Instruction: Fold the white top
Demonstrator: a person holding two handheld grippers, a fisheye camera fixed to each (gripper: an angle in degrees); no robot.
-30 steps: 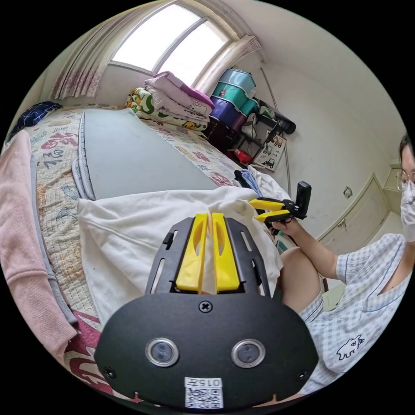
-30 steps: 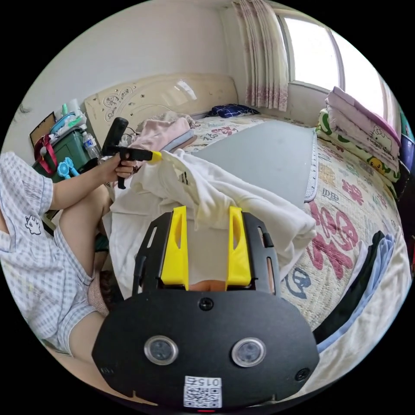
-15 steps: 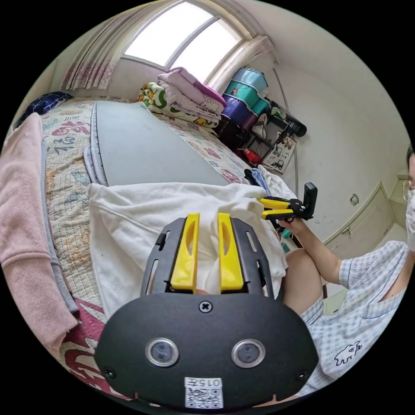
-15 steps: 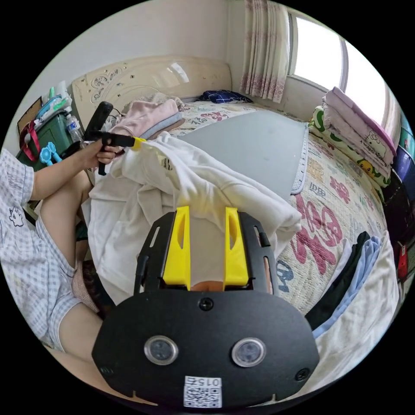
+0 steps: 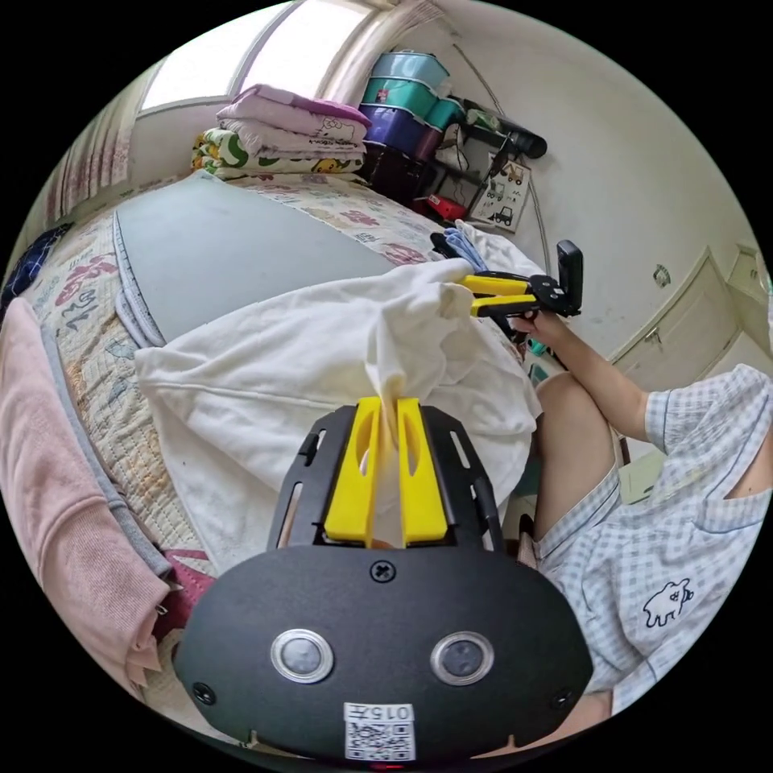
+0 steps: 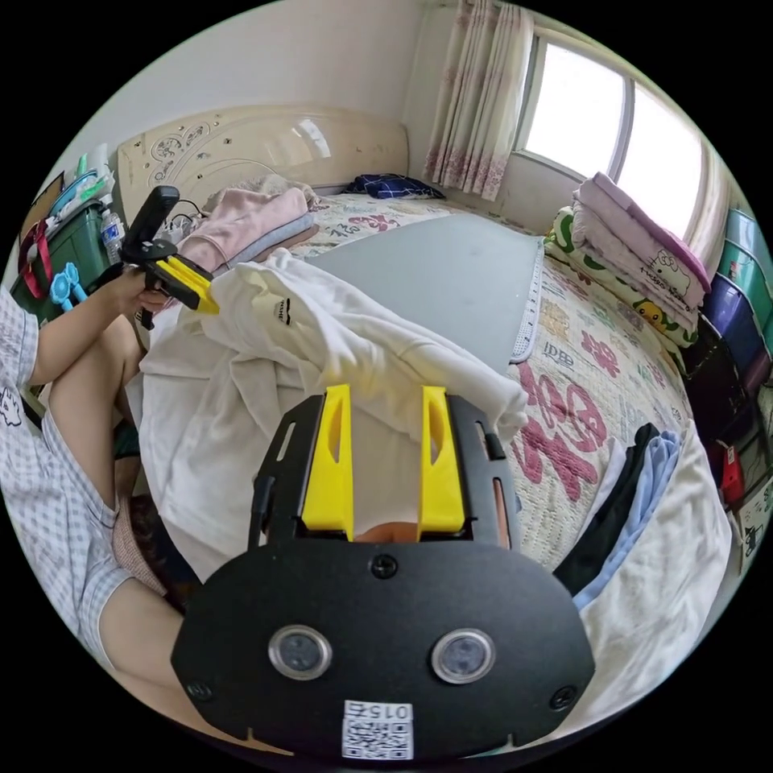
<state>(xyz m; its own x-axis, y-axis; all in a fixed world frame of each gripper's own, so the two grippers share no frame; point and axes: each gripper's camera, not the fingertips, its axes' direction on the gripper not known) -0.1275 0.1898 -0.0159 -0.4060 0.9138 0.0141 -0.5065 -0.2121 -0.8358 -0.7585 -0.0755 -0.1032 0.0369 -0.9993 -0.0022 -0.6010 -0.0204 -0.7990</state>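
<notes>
While the left tongs (image 5: 385, 403) pinch a bunched fold of the white top (image 5: 266, 378) between nearly closed jaws, the garment stretches away over the bed (image 5: 88, 322) towards the right tongs (image 5: 471, 293), which seem closed on its far edge. In the right gripper view, the right tongs (image 6: 385, 392) stand apart with cloth draped across the jaw tips; whether they actually grip it is hidden. The left tongs (image 6: 211, 304) bite the raised corner.

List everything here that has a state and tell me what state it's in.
White top: bunched, partly lifted off the bed.
Left gripper: shut on white top.
Right gripper: jaws apart, cloth draped between them.
Pink sweater: folded, on the bed.
Quilts: folded, stacked by the window.
Curtain: drawn aside.
</notes>
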